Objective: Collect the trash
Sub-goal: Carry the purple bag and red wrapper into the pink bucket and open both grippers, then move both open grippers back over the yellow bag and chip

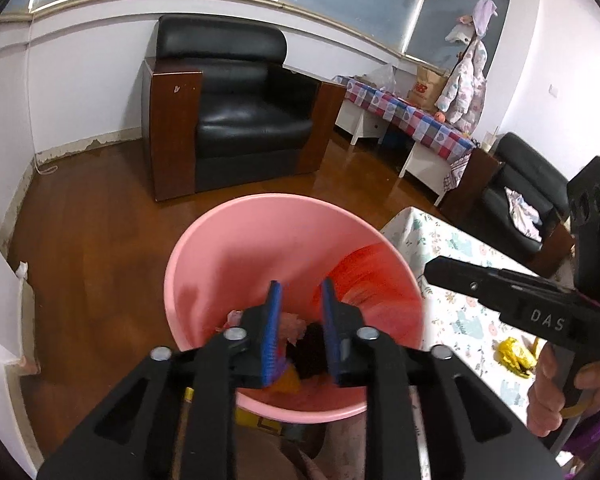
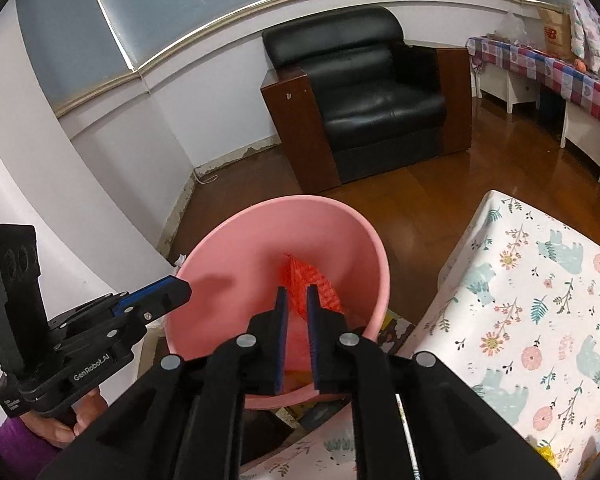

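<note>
A: Grippers both hung over the pink bucket. Left gripper had its blue pads spread, nothing between them. Right gripper stood slightly parted, also pinching nothing. An orange net bag lay against the bucket's inner wall, with dark and pale scraps at the bottom.

B: Trash remaining outside?

A: A crumpled yellow wrapper sat on the floral tablecloth, well apart from the bucket. My judgement: the drop was done and that wrapper was next.

B: Risks?

A: The net bag leaned high on the wall; a finger dragging out could have snagged the mesh and pulled it back over the rim. The two tools were close together, so a hasty swing toward the table might have knocked one against the other or against the rim and tipped the bucket. Thin foil could also have slid away from the pads rather than been caught.

B: Writing?

A: "DAS" on the right tool's body, "GenRobot.AI" on the left one's. A brown paper bag on the far checked table carried a red logo, unreadable.
</note>
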{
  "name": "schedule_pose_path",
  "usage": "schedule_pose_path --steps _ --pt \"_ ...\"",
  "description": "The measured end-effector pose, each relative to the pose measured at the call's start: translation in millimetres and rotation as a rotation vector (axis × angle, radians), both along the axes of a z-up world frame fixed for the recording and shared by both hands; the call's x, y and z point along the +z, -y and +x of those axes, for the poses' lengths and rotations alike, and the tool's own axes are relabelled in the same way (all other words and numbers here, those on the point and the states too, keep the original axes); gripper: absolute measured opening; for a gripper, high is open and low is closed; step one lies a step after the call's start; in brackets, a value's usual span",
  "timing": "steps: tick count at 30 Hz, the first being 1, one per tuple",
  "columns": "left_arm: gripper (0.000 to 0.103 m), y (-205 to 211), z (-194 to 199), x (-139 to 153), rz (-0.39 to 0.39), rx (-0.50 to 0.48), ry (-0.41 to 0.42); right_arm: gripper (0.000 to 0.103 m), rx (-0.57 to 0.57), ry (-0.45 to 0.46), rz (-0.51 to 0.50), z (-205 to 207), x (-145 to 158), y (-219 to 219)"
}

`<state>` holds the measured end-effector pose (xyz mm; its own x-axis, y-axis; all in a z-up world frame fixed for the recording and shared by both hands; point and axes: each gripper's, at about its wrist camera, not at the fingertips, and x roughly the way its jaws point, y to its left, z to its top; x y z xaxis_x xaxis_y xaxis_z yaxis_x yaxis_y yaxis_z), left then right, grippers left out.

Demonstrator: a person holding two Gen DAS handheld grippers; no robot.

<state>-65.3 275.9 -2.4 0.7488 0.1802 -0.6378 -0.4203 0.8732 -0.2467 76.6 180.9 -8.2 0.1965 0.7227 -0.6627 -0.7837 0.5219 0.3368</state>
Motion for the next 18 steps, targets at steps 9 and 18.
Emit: schedule_pose_path --steps 9,18 --pt "0.028 5 -1 4 -0.046 -0.035 0.032 0.036 -0.015 0.012 0.027 -5 3 19" --pt "0.028 45 11 3 -0.007 -0.145 0.014 0.036 -0.083 0.031 -0.007 -15 -4 73"
